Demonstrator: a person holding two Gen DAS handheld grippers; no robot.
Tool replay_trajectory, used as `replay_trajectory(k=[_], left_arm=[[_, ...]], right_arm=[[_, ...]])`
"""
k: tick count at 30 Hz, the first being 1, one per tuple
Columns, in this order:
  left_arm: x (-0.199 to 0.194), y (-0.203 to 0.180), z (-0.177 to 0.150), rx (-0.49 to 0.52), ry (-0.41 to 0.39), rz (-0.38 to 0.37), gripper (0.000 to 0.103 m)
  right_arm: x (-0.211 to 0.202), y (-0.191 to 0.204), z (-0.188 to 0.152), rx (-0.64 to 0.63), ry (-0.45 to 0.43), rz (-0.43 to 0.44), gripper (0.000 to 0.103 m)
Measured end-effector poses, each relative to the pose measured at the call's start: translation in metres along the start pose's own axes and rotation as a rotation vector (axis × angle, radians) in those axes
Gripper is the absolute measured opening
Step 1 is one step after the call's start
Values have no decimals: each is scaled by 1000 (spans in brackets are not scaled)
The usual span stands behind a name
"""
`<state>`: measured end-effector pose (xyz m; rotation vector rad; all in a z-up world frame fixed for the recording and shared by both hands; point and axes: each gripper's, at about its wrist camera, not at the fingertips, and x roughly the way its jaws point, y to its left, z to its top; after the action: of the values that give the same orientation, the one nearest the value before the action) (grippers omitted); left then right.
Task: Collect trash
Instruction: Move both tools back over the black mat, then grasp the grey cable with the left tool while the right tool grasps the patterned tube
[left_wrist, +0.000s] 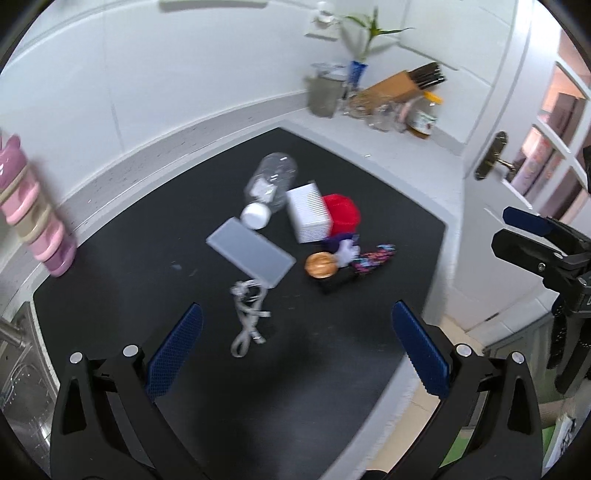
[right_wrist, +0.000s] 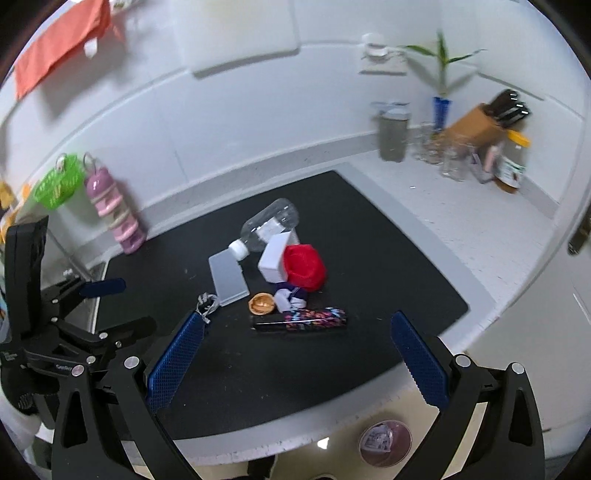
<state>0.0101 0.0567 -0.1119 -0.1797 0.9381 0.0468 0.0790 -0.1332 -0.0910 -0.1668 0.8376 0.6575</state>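
Both grippers hang above the near edge of the worktop (left_wrist: 454, 206), fingers spread wide and holding nothing. The left gripper (left_wrist: 295, 350) points down at a black mat (left_wrist: 129, 280); the right gripper (right_wrist: 295, 360) is aimed at the same mat from further right. Each view catches the other gripper at its margin.

The trash lies in a loose cluster near the mat's centre. A clear plastic bottle (left_wrist: 271, 184) with a white cap lies on its side, toward the far edge. Beside it, a white ribbed box (left_wrist: 308, 212) touches a red cup (left_wrist: 343, 214). A frosted flat lid (left_wrist: 251, 251) lies just left of them. Toward the near edge lie a walnut shell (left_wrist: 320, 265), a purple-and-white scrap (left_wrist: 345, 249) and a colourful wrapper (left_wrist: 373, 256). A crumpled white strip (left_wrist: 247, 317) lies nearest the left gripper's fingers.

Only the right wrist view shows a round bin (right_wrist: 384, 441) on the floor below the worktop's near edge, a green basket (right_wrist: 59, 182) and an orange cloth (right_wrist: 62, 40) on the wall. Only the left wrist view shows a door handle (left_wrist: 493, 157).
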Motion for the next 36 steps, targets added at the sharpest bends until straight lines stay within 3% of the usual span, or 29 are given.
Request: replay_trajectory(k=[10,18,19,20,24,27,29,31,36], left_arm=[[57,52,-22,-60,115,37,100],[97,48,-29,-23,136,35,99],[100,47,-29,-17,137,35,94],[105,46,-29,-10,144,36,80],[112,42,-29,19,135,78,64],[112,43,-27,22,128,94,35],[112,45,-24,14,141,60,12],[112,44,-22,23,150,62,5],[105,47,-17,0,161,48,3]], right_arm=[[50,6,2,-9,85,26,97],[75,2,-5,11,134,20,97],[76,2,-5,11,138,18,97],[78,1,-6,11,141,17,97],[81,-2,-5,15,146,10,97],[83,-4,-4,17,146,5,97],[84,-5,-3,18,147,5,97],[86,-5,-3,21,151,6,97],[94,-7,-5,17,168,9,97]])
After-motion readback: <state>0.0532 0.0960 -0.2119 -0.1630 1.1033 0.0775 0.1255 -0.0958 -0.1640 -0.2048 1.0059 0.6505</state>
